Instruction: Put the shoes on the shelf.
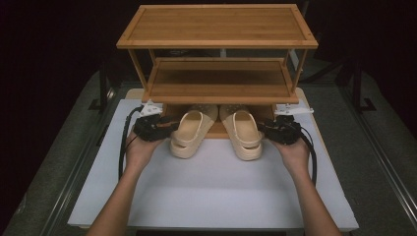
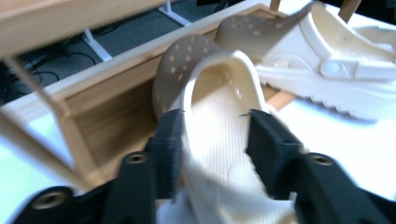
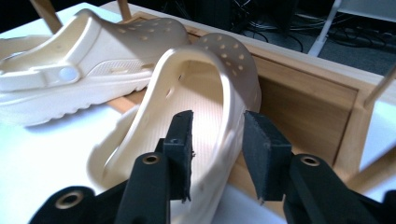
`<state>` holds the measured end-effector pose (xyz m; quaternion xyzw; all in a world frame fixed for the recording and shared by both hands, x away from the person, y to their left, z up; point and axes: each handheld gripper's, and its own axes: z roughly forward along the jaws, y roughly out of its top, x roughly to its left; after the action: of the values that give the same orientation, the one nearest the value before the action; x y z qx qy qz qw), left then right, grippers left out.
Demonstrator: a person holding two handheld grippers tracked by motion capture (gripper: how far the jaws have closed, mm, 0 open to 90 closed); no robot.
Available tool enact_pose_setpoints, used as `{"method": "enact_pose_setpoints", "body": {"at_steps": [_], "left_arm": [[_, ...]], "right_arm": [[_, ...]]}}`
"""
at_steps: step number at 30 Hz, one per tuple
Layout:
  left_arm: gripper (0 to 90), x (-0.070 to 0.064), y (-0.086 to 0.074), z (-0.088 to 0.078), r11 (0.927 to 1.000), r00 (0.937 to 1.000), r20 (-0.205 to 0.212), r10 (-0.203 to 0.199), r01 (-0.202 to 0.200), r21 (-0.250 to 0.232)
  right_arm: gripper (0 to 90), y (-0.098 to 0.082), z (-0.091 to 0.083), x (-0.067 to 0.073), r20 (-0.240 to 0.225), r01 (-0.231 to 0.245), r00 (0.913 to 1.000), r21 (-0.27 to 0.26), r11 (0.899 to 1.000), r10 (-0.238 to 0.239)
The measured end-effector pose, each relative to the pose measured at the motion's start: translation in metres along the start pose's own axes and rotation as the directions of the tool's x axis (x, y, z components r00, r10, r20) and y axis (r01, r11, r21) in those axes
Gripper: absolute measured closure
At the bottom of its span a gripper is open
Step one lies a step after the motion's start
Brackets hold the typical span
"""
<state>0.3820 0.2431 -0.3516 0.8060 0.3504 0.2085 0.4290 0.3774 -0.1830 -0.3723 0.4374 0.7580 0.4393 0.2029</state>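
White table point(image 1: 211, 196), dark room: wooden rack point(image 1: 216, 29) at far edge, two cream clogs, toes on its bottom shelf, left clog point(image 1: 188, 133) in left gripper point(image 1: 169, 127), right clog point(image 1: 244, 133) in right gripper point(image 1: 263, 129), apparently half shelved, upper shelves bare.

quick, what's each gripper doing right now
Left gripper: shut on the side wall of the left clog.
Right gripper: shut on the side wall of the right clog.

A white table point(image 1: 216, 196) stands on grey floor point(image 1: 64, 162) in a dark room. Beyond its far edge, black stands point(image 1: 103, 88) rise left and right, with cables point(image 3: 355, 32) trailing across the floor.
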Motion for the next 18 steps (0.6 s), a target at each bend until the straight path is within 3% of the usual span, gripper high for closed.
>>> {"method": "enact_pose_setpoints", "body": {"at_steps": [5,9,11,13,15,18], "left_arm": [[89.9,0.006,-0.023,-0.011,0.9995,0.9998,0.011,-0.014,0.014,0.028],[90.0,0.011,-0.042,-0.005,0.9984,0.9992,-0.011,-0.039,0.039,0.042],[90.0,0.015,-0.049,0.001,0.9963,0.9987,-0.019,-0.048,0.049,0.070],[90.0,0.016,-0.055,0.008,0.9951,0.9980,-0.004,-0.062,0.063,0.077],[90.0,0.015,-0.060,0.017,0.9928,0.9981,0.001,-0.062,0.062,0.102],[90.0,0.012,-0.065,0.028,0.9900,0.9968,0.032,-0.073,0.069,0.123]], "right_arm": [[77.4,-0.015,-0.015,-0.003,-0.018,-0.001,0.9998,0.013,1.000,0.002],[87.2,-0.028,-0.016,-0.006,-0.021,-0.005,0.9998,0.022,1.000,0.005],[89.4,-0.034,-0.012,-0.008,-0.026,-0.016,0.9995,0.040,0.999,0.017],[89.6,-0.042,-0.007,-0.009,-0.028,-0.023,0.9993,0.041,0.999,0.024],[89.6,-0.046,0.000,-0.009,-0.028,-0.017,0.9994,0.087,0.996,0.019],[89.6,-0.051,0.008,-0.011,-0.041,-0.029,0.9986,0.105,0.994,0.033]]}}
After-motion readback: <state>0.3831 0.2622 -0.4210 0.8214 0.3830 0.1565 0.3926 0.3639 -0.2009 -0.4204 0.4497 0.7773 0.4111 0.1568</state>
